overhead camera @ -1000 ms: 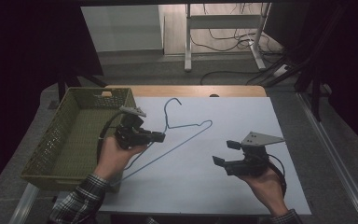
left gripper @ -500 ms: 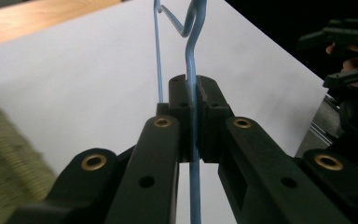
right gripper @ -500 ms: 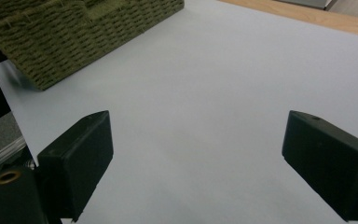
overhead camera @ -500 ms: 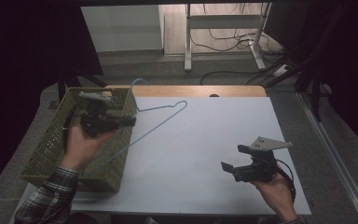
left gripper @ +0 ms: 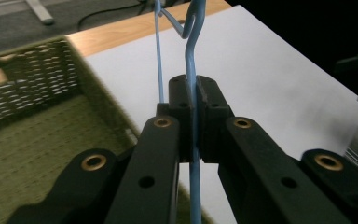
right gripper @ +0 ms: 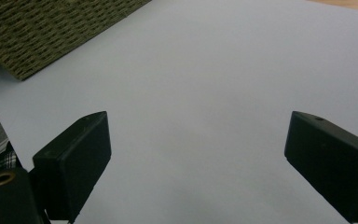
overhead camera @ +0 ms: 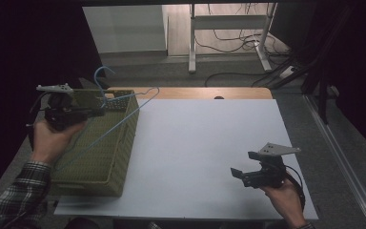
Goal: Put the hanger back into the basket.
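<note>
Gripping a thin blue wire hanger (overhead camera: 124,112), the left gripper (overhead camera: 97,111) hangs over the olive woven basket (overhead camera: 109,157) at the table's nine o'clock side. In the left gripper view its two black jaws are pressed together on the wire (left gripper: 192,93), which runs up between them and curls into the hook at twelve o'clock. From the high view the hook rises above the far rim of the basket, one shoulder of the hanger juts toward two o'clock over the white sheet (overhead camera: 195,152), and a long side slants down toward seven o'clock across the basket's inside. Whether that low end touches the basket floor cannot be told. A hand (overhead camera: 52,138) in a plaid sleeve holds this gripper.

At the sheet's five o'clock corner the right gripper (overhead camera: 238,172) sits low in the other hand (overhead camera: 283,195), pointing toward nine o'clock. Its jaws stand wide apart with nothing between them; the right gripper view looks through the gap (right gripper: 196,154) onto bare white sheet, with a corner of the basket (right gripper: 51,28) at eleven o'clock. A strip of wooden tabletop (overhead camera: 209,93) shows beyond the sheet at twelve o'clock.
</note>
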Demonstrator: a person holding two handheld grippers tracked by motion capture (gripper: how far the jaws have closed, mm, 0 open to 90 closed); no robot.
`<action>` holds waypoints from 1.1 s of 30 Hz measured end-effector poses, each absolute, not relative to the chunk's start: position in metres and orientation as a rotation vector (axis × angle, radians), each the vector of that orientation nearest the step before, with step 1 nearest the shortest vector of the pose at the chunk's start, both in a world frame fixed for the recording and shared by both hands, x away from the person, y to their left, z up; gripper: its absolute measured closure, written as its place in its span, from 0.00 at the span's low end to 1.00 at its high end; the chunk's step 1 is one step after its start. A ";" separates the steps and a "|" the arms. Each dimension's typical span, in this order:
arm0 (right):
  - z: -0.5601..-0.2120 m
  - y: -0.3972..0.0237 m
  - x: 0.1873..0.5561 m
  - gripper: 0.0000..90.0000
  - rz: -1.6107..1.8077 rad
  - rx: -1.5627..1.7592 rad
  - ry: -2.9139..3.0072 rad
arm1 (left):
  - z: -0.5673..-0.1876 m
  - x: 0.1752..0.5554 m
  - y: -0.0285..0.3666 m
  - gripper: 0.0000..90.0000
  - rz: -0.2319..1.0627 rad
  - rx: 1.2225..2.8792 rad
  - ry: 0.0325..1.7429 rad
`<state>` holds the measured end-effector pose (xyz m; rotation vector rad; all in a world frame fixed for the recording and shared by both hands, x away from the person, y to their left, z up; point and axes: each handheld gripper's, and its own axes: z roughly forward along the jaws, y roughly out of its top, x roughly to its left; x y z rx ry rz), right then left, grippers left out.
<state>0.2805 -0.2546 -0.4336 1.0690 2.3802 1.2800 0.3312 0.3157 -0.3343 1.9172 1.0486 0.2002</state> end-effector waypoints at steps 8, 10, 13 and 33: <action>-0.437 -0.260 0.282 0.07 1.271 1.097 2.373 | -0.345 0.334 0.353 0.96 0.256 1.887 1.105; -0.438 -0.260 0.283 0.07 1.262 1.102 2.375 | -0.347 0.334 0.358 0.96 0.259 1.877 1.115; -0.439 -0.260 0.283 0.07 1.259 1.107 2.378 | -0.351 0.334 0.369 0.96 0.273 1.864 1.130; -0.445 -0.258 0.285 0.07 1.218 1.108 2.404 | -0.408 0.344 0.404 0.96 0.286 1.829 1.210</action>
